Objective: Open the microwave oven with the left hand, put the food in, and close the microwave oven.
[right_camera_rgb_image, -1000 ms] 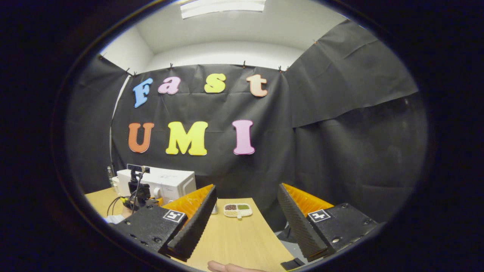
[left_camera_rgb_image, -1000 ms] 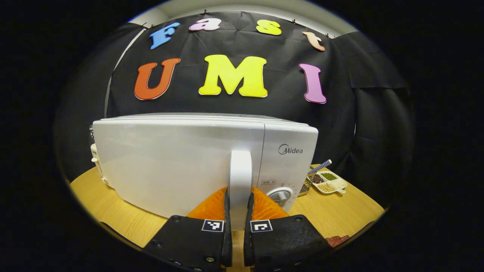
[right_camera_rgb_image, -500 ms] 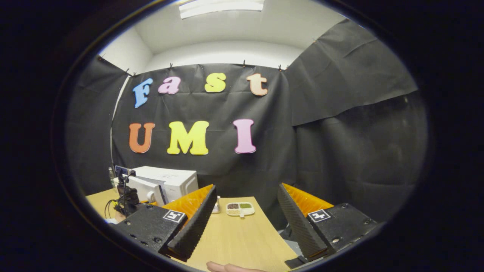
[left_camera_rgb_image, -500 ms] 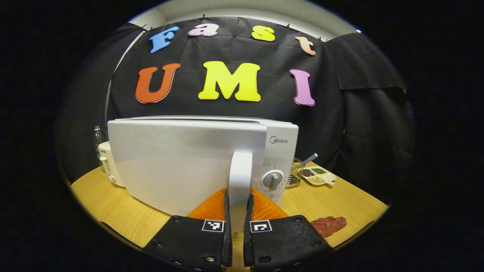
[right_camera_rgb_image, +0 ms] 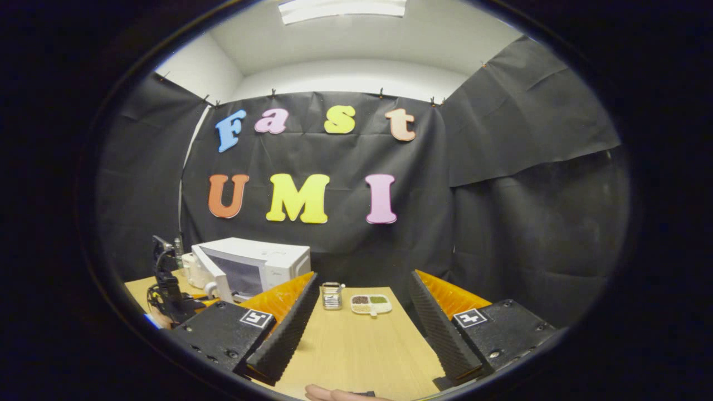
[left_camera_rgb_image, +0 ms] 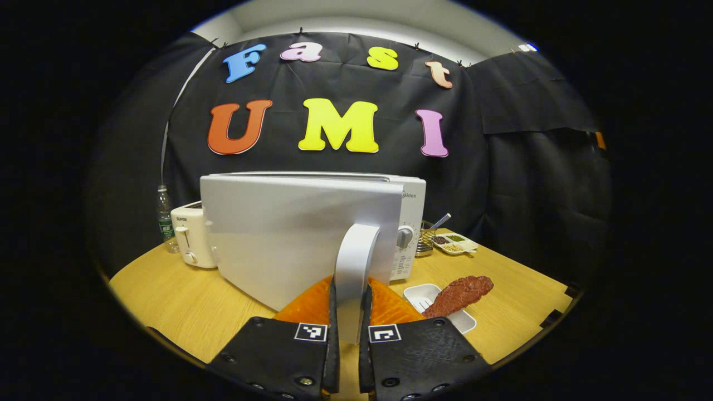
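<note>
1. My left gripper (left_camera_rgb_image: 348,312) is clamped on the microwave door handle (left_camera_rgb_image: 355,267); both fingers press its sides, and the handle stands upright between them, its long axis running from 6 up toward 12 o'clock in the left gripper view.
2. The microwave door (left_camera_rgb_image: 289,234) is swung partly open. Its broad face turns toward me and its hinge side lies off at 9 o'clock, while the microwave (left_camera_rgb_image: 409,223) body with its control knob (left_camera_rgb_image: 405,236) shows past the door's free edge at 2 o'clock.
3. The food (left_camera_rgb_image: 459,292), a dark red slab of meat, lies at 3 o'clock from my left fingers. Its long axis slants from lower left to upper right, one end resting on a small white tray (left_camera_rgb_image: 429,295), the other end raised over the table (left_camera_rgb_image: 167,295).
4. Beyond the food, at 1 o'clock, a divided dish (left_camera_rgb_image: 455,244) sits near the table's far edge beside a wire basket (left_camera_rgb_image: 426,240).
5. At 10 o'clock, a toaster (left_camera_rgb_image: 190,234) and a bottle (left_camera_rgb_image: 164,214) stand just beside the hinge side of the door.
6. My right gripper (right_camera_rgb_image: 362,328) holds nothing, fingers spread wide apart over bare tabletop. In the right gripper view the microwave sits at 10 o'clock, well apart, and open wood lies ahead up to the divided dish.
</note>
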Demonstrator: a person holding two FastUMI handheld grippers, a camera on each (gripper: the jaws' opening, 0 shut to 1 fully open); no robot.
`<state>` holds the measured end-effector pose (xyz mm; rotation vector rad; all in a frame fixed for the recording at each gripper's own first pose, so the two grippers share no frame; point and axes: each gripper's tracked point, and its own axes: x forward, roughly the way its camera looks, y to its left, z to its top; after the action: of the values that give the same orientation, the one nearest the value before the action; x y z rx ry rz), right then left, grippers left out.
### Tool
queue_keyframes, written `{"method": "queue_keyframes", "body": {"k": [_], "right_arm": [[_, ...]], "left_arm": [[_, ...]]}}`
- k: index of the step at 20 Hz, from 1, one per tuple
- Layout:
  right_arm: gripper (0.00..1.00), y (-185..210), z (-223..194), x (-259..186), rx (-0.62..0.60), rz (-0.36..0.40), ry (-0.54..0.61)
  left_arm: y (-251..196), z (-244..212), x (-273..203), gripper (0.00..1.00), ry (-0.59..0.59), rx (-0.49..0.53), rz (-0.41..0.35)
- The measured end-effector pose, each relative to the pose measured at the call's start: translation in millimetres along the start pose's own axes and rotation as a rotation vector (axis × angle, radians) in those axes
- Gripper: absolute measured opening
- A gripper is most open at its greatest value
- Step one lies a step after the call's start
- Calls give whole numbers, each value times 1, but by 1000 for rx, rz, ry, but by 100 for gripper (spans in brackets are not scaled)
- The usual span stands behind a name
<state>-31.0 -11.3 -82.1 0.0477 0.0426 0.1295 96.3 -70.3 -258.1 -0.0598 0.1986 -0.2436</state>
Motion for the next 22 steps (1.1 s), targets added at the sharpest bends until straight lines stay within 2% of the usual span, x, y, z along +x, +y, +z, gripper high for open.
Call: {"method": "queue_keyframes", "body": {"k": [1, 2, 3, 4, 5, 6, 7, 9, 10, 11, 14, 15, 19, 20, 21, 22], "right_arm": [[100, 5, -1, -1, 0, 8, 2], [100, 10, -4, -3, -1, 19, 6], [100, 16, -7, -3, -1, 30, 11], [100, 20, -10, -3, -1, 39, 16], [100, 24, -12, -3, -2, 49, 20], [100, 30, -14, -3, -3, 58, 23], [95, 35, -15, -2, -7, 67, 26], [95, 45, -20, -2, -18, 78, 37], [95, 51, -22, -2, -22, 87, 43], [100, 58, -23, -3, -25, 100, 48], [100, 68, -22, -3, -38, 118, 45], [95, 71, -21, -2, -43, 120, 47], [95, 78, -24, 5, -65, 127, 77], [100, 80, -24, 7, -74, 129, 83], [95, 81, -24, 9, -85, 132, 87], [95, 82, -25, 13, -92, 134, 94]], "left_arm": [[12, -4, -17, 17, 2, 11, 11], [26, -5, -35, 17, -5, 24, 27], [34, -10, -51, 21, 6, 29, 30], [47, -17, -72, 10, 6, 26, 40], [59, -15, -86, 38, -12, 16, 40], [72, -19, -105, 45, -1, 1, 55], [83, -24, -121, 55, 14, -8, 68], [108, -22, -147, 96, 7, -19, 123], [118, -21, -158, 82, 6, -33, 148], [124, -20, -168, 93, 5, -44, 162], [140, -8, -198, 94, -24, -64, 214], [141, -3, -205, 94, -36, -72, 224], [140, 14, -223, 93, -51, -73, 247], [138, 20, -226, 94, -59, -63, 252], [136, 27, -229, 93, -67, -58, 256], [131, 31, -230, 93, -75, -58, 248]]}}
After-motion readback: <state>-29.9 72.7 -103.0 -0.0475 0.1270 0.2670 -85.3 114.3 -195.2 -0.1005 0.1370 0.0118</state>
